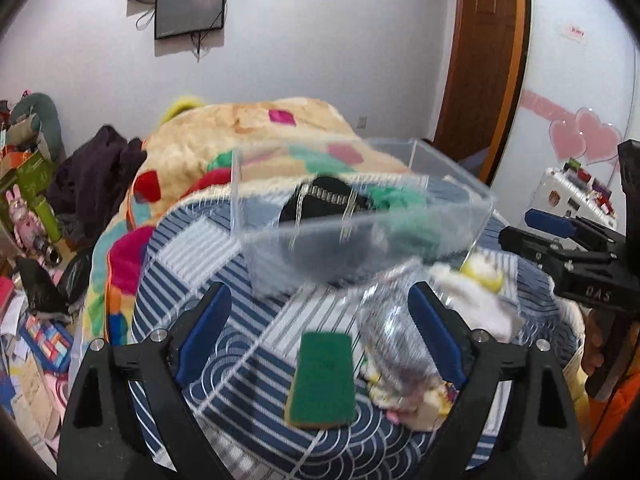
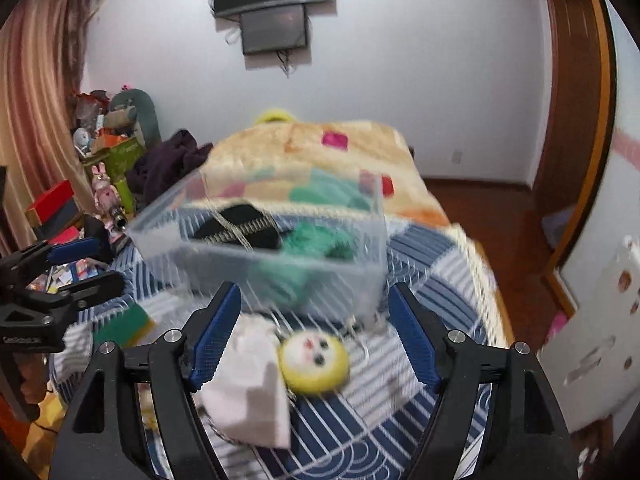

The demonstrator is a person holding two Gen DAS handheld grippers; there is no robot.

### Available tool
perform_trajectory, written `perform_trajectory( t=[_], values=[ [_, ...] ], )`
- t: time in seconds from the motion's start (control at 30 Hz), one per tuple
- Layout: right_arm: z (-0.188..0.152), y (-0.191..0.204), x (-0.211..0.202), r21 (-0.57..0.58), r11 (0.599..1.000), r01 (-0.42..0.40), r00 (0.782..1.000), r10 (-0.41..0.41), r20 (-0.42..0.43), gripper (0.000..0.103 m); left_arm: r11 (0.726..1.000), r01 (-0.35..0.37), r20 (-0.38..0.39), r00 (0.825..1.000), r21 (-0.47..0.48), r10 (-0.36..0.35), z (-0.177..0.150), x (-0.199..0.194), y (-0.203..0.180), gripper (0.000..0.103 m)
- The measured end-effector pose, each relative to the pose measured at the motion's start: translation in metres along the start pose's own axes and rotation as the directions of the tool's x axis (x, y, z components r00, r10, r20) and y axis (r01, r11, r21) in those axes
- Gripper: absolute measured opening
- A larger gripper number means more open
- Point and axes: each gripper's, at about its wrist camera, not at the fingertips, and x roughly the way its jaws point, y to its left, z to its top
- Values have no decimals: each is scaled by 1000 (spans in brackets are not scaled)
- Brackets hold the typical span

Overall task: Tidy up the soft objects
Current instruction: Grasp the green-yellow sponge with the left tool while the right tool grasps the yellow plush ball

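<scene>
Nearest the left tool (image 1: 316,332), whose blue pads are spread with nothing between them, a green sponge (image 1: 322,378) lies flat on the bed's blue-striped cover (image 1: 224,364), its long axis pointing away toward the bin. The right tool (image 2: 316,332) is also spread wide and empty – beneath it lie a white cloth (image 2: 252,384) and, touching it, a round yellow plush face (image 2: 314,362). Beyond, a clear plastic bin (image 2: 264,256) sits on the cover, holding a black item (image 2: 244,228) and green fluffy fabric (image 2: 316,240). Open cover lies to its right – a patchwork blanket (image 2: 304,152) behind.
</scene>
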Motion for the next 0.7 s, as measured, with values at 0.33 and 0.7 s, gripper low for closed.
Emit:
perform_trajectory(
  t=[0.33, 0.7],
  values=[
    [-33, -12, 21, 57, 998, -31, 993, 37, -113, 73, 998, -6, -73, 997, -54, 2, -30, 20, 6, 78],
    [-40, -9, 23, 73, 994, -85, 986, 95, -138, 43, 997, 43, -109, 993, -60, -49, -40, 29, 6, 37]
  ],
)
